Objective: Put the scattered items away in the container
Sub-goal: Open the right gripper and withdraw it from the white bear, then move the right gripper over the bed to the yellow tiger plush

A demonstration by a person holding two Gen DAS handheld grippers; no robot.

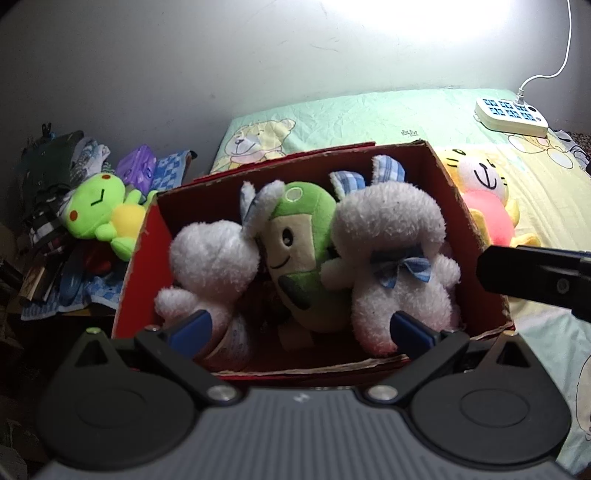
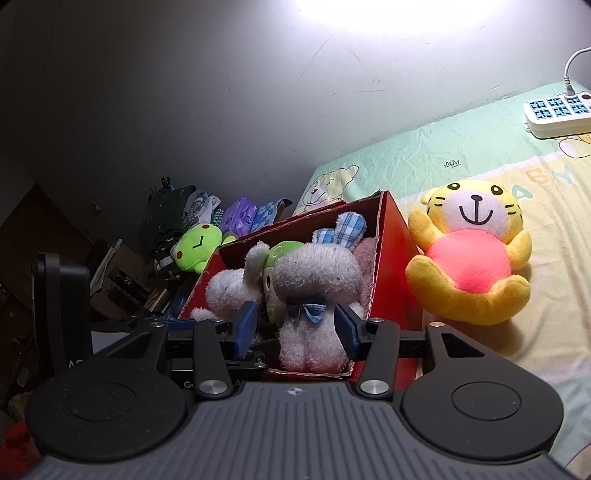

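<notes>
The right hand-held gripper (image 2: 295,326) stands unclenched around a white bunny plush (image 2: 314,295) already in the red cardboard box (image 2: 395,243) — a drop-off, it seems. The left hand-held gripper (image 1: 299,326) hovers wide over the box, empty, above another white plush (image 1: 214,258) and a green one (image 1: 295,236). Next comes the yellow tiger plush (image 2: 469,251) on the bed (image 2: 554,332) beside the box — likely needing a wide grasp.

I get one hard light from above, blown out to white glare on the wall (image 1: 424,22) at the top of both views. It falls off fast: the left side sinks into murk, the clutter there barely readable. Fisheye bends the bed sheet (image 2: 461,147) edge (corners vignette black). Focus holds mid-frame, with slight grain in shadows.
</notes>
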